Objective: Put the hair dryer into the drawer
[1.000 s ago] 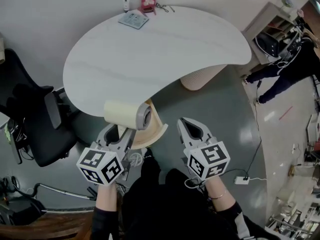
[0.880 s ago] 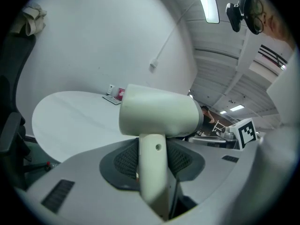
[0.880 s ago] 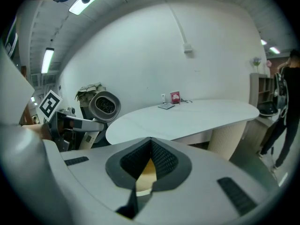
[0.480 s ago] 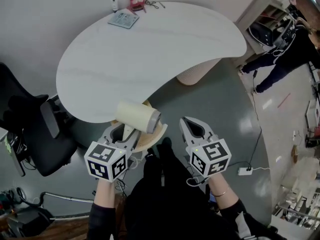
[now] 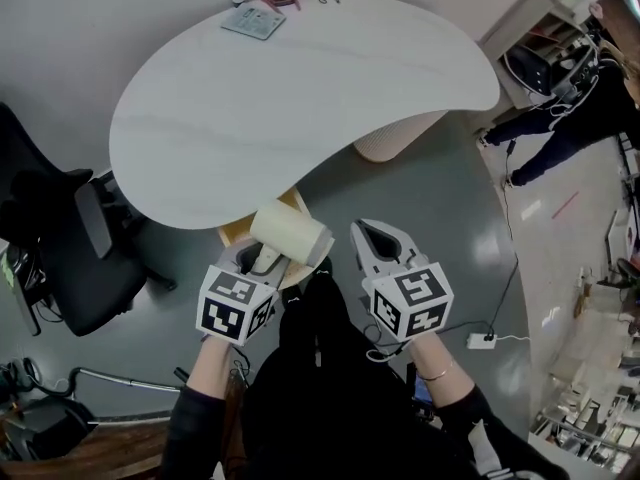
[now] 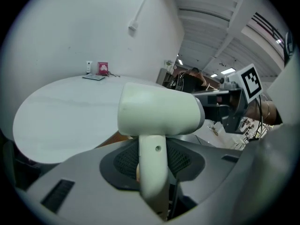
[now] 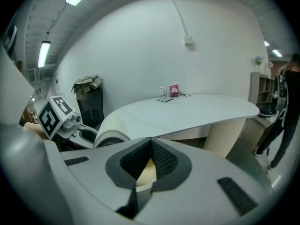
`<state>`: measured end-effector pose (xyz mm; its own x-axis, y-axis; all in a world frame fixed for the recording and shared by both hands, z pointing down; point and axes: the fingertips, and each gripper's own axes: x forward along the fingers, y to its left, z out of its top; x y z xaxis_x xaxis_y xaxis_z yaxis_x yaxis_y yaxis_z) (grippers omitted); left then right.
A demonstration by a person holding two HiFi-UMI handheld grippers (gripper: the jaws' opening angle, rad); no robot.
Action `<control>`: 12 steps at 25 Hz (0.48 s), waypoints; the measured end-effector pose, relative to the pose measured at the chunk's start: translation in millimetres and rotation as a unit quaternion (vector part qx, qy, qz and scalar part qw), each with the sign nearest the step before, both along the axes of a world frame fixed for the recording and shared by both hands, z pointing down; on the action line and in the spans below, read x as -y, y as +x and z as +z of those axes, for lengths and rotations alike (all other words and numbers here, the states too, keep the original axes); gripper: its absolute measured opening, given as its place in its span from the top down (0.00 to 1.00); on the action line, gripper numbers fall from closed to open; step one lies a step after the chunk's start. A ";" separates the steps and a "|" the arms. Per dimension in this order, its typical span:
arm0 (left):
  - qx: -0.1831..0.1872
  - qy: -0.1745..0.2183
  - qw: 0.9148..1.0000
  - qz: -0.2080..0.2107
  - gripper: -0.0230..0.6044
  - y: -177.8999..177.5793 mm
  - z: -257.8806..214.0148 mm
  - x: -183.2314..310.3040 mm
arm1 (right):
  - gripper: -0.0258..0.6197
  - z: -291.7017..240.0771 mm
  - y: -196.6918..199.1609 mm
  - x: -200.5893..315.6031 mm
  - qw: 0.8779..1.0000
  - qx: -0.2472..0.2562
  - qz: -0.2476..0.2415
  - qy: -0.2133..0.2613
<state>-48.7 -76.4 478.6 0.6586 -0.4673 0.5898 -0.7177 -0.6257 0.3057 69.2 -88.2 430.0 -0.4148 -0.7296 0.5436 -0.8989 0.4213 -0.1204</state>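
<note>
You pinched the stiff handle of the hair dryer (image 5: 290,233) in the left gripper (image 5: 258,260); it seemed top-heavy. The right gripper (image 5: 362,230) was pressed together, empty.

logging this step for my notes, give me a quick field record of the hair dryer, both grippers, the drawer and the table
hair dryer: cream, held by its handle, over the open drawer
left gripper: shut on the hair dryer's handle
right gripper: jaws together, nothing between them, beside the dryer
drawer: open under the table's near edge, wooden inside
table: white, curved, small items at its far edge
task state: dryer not yet released into the drawer
</note>
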 end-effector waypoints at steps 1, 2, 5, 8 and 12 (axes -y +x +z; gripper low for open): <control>0.005 -0.004 1.000 0.004 0.70 1.3 6.4 -2.3 | 0.96 0.7 -1.0 0.4 1.000 0.000 -0.002 -0.001; 0.008 -0.009 1.000 0.006 0.70 2.2 12.5 -4.4 | 0.96 1.7 -1.7 0.4 1.000 0.000 -0.003 -0.002; 0.012 -0.032 0.999 0.004 0.70 2.0 28.3 -8.6 | 0.96 5.6 -2.1 -1.0 1.000 0.000 -0.005 -0.009; 0.016 -0.061 0.998 0.002 0.70 -1.1 43.9 -10.8 | 0.96 9.4 -1.1 -2.0 1.000 0.002 -0.005 -0.014; 0.021 -0.098 0.995 -0.003 0.70 -4.7 64.5 -9.5 | 0.96 14.1 1.8 -1.0 1.000 0.002 -0.005 -0.021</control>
